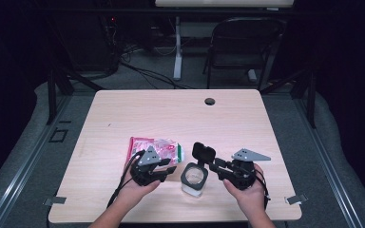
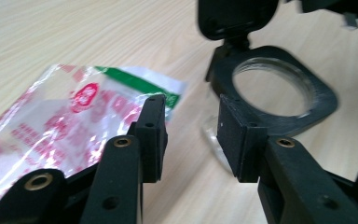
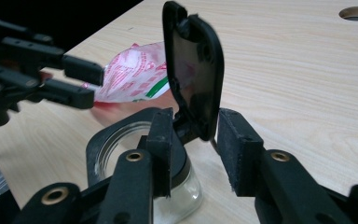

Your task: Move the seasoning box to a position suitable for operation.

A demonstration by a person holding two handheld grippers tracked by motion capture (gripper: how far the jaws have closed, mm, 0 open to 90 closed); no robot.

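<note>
Starting at the left, the left gripper (image 1: 164,167) hovers with its jaws spread and nothing between them, just over the near edge of a red-and-white plastic packet (image 1: 153,147) with a green stripe, which lies flat on the table (image 1: 171,111) ahead of it. Just to its right, between the two tools, stands a small clear glass jar (image 1: 193,183) with a black square collar, its mouth open. The hinged black lid (image 3: 193,70) stands upright at the far side of the mouth, and the right gripper (image 3: 193,140) has its jaws parted on either side of the lid's lower edge near the hinge; whether the pads actually press it I cannot tell. As I see it, the job in hand is getting the packet's contents into the jar. Doing it well means keeping the lid tipped fully back and the jar steady with the right tool while the left closes squarely on the packet's edge.
</note>
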